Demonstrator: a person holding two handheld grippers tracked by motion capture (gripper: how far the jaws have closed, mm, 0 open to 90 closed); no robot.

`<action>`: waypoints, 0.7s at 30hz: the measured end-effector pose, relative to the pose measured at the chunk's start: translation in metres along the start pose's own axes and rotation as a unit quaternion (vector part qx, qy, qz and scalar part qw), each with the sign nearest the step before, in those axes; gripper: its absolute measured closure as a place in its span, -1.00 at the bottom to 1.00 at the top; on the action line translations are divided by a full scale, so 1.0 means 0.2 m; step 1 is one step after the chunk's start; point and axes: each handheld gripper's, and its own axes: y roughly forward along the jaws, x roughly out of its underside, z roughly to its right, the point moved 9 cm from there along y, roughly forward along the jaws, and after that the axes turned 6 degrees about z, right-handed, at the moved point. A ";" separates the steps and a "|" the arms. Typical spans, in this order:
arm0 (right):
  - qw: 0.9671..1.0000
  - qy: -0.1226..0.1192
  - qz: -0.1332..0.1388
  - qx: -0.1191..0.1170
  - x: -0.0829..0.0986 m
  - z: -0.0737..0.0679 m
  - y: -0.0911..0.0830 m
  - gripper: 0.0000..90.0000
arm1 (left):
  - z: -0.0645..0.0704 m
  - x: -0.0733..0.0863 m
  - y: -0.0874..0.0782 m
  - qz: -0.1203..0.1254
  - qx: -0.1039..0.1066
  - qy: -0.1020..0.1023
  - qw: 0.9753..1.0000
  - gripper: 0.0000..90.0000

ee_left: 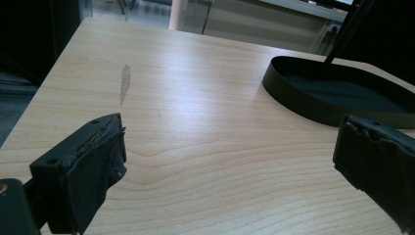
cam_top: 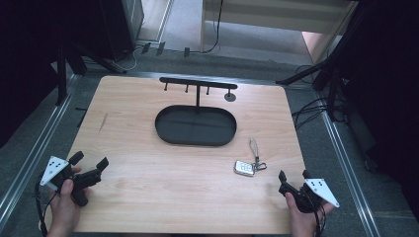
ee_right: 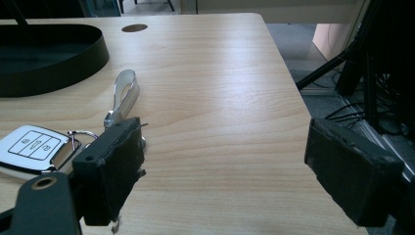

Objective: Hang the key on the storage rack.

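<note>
Silver key fob [ee_right: 30, 147] sits partly hidden behind right hand-held gripper [ee_right: 222, 166].

A pale wooden counter [cam_top: 148, 197] stands on grey floor [cam_top: 188, 29]. Black stand legs [cam_top: 316, 69] and cables [cam_top: 309, 111] flank it. Beyond sits light furniture [cam_top: 276, 15].

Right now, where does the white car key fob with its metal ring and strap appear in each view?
High view: white car key fob lies right of centre, near the right gripper.
Left gripper view: not in it.
Right gripper view: fob at lower left.
Shared landmark: black oval metal tray.
</note>
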 end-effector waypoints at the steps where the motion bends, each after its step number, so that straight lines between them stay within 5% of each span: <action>1: 1.000 -0.002 0.000 0.001 0.00 0.00 0.00 -0.67 | 0.00 0.00 0.00 0.000 -0.001 0.001 1.000 -1.00; 11: 0.999 -0.016 -0.039 0.013 0.03 -0.01 0.04 -0.67 | 0.00 0.00 0.00 0.000 0.000 0.000 1.000 -1.00; 17: 0.997 -0.025 -0.069 0.016 0.04 -0.01 0.07 -0.24 | 0.00 0.00 0.00 -0.001 0.000 0.001 1.000 -1.00; 21: 0.994 -0.042 -0.098 -0.002 0.06 -0.05 0.10 -0.10 | 0.00 0.00 0.00 -0.002 0.000 -0.002 1.000 -1.00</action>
